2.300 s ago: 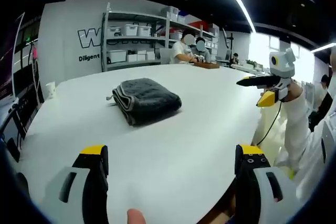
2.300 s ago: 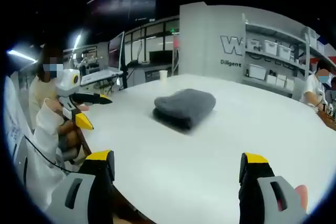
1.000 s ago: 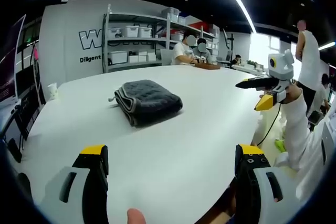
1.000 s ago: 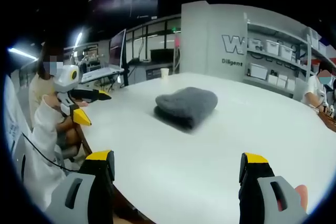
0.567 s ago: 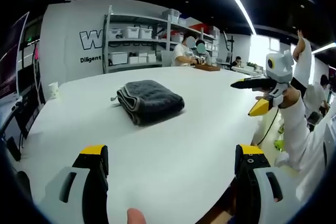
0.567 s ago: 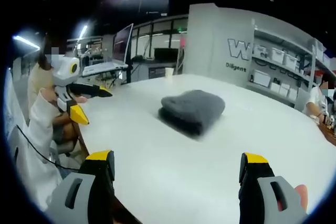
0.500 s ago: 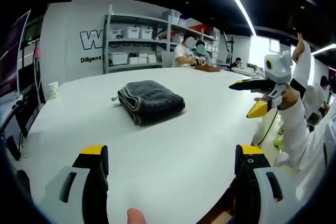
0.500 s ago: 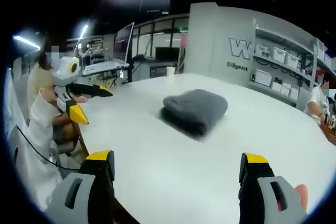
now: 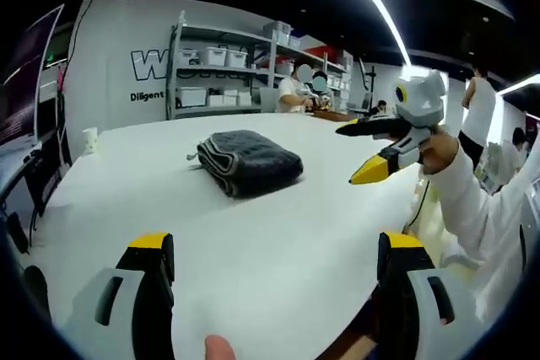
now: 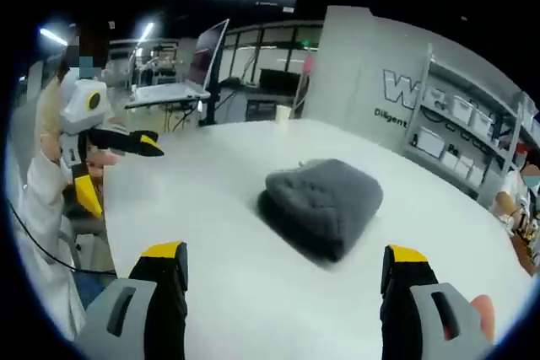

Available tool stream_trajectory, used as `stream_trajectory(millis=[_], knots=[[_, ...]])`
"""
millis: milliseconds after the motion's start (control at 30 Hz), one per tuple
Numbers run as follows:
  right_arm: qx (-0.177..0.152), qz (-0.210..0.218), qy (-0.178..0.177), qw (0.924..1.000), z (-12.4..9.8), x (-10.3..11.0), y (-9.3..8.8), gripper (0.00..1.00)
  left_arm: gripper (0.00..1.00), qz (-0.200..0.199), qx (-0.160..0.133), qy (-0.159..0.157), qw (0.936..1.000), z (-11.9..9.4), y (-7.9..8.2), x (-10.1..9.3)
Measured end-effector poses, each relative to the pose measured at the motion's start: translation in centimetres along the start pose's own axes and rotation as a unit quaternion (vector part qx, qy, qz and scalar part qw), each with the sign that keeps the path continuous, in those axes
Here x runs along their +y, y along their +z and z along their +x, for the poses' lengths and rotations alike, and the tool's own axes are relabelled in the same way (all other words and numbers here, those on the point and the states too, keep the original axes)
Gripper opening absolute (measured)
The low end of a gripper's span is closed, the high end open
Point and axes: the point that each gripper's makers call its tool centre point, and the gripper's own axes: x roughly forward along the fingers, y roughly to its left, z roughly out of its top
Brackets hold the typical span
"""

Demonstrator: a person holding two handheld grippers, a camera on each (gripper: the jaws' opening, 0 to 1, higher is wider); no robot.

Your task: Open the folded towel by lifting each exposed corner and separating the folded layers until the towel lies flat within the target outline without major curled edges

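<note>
The folded towel (image 9: 250,162) (image 10: 324,202) lay on the white surface (image 9: 278,242), untouched. The left claw (image 9: 274,260) and right claw (image 10: 283,272) were both spread wide, empty, well short of the towel.

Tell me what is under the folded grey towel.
The towel lies on the bare white table, still folded into a thick bundle. Its stacked layers show along one edge. Whatever sits directly beneath it or between the folds is covered; no target outline can be made out.
</note>
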Motion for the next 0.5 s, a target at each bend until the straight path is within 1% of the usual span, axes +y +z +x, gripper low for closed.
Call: stream_trajectory(millis=[100, 167, 300, 433, 500], knots=[[-0.004, 0.005, 0.011, 0.9999, 1.3, 0.5, 0.9, 0.91, 1.00, -0.002, -0.003, -0.001, 1.0000, -0.1, -0.1, 0.1], [-0.003, 0.000, 0.013, 0.9999, 2.0, 0.8, 1.2, 0.92, 1.00, -0.004, -0.004, -0.001, 1.0000, -0.2, -0.3, 0.2], [0.009, -0.017, 0.012, 0.9997, 3.7, 1.3, 1.5, 0.93, 1.00, -0.005, -0.002, -0.003, 1.0000, -0.3, -0.5, 0.4], [0.014, -0.020, 0.014, 0.9996, 4.6, 1.4, 1.7, 0.91, 1.00, -0.005, -0.005, -0.001, 1.0000, -0.5, -0.5, 0.7], [0.027, -0.018, 0.004, 0.9995, 5.7, 1.2, 1.5, 0.89, 1.00, -0.007, -0.009, 0.001, 0.9999, -0.7, -0.5, 1.1]])
